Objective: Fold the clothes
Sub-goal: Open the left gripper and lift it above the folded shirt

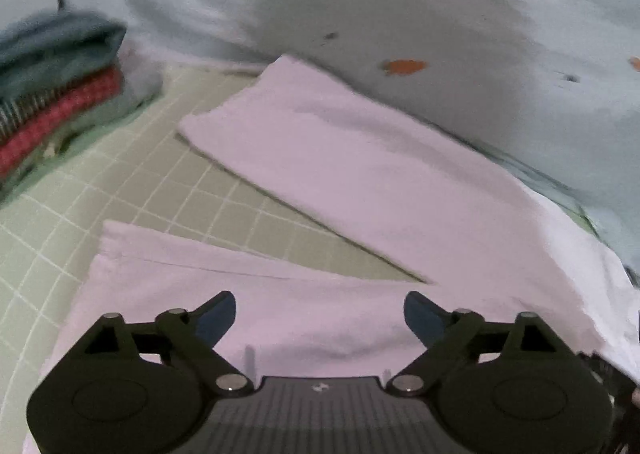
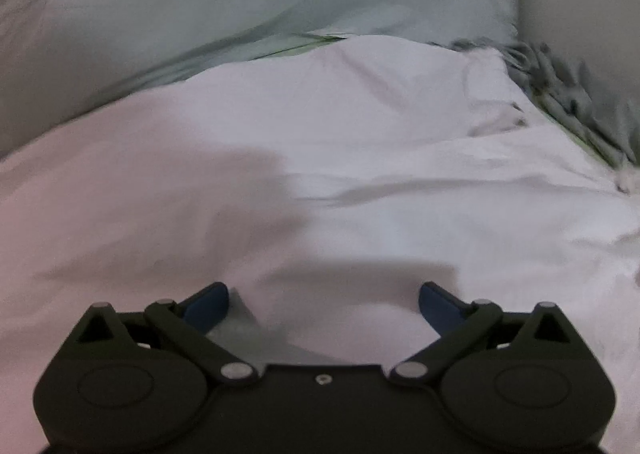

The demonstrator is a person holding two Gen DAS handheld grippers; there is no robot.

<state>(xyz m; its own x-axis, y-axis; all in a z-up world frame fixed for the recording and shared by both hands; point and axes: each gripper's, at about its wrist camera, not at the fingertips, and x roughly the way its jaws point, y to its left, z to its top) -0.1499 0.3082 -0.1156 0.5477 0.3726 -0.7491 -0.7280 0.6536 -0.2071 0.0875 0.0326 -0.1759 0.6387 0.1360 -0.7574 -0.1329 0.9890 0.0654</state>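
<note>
Both grippers hang with their fingers spread wide and nothing between them: the left gripper (image 1: 320, 314) over the near leg of a pair of white trousers (image 1: 360, 157), the right gripper (image 2: 323, 304) over the broad upper part of the same garment. The trousers lie flat on a pale green gridded mat (image 1: 168, 181), their two legs splayed in a V whose point sits to the right in the left wrist view. The far leg runs long from that junction up and leftward to its hem; the near leg stretches leftward directly beneath the left gripper, so that hand seems nearer to the legs, and the right to the waist end. By my reading, the coming move turns on bringing one leg across onto the other along that long axis. The cloth looks thin, soft and lightly creased, with a seam line showing on the near leg. Beyond it hangs a pale blue sheet (image 1: 400, 13) with small orange marks; at far left stands a stack of folded clothes (image 1: 56, 85).
</note>
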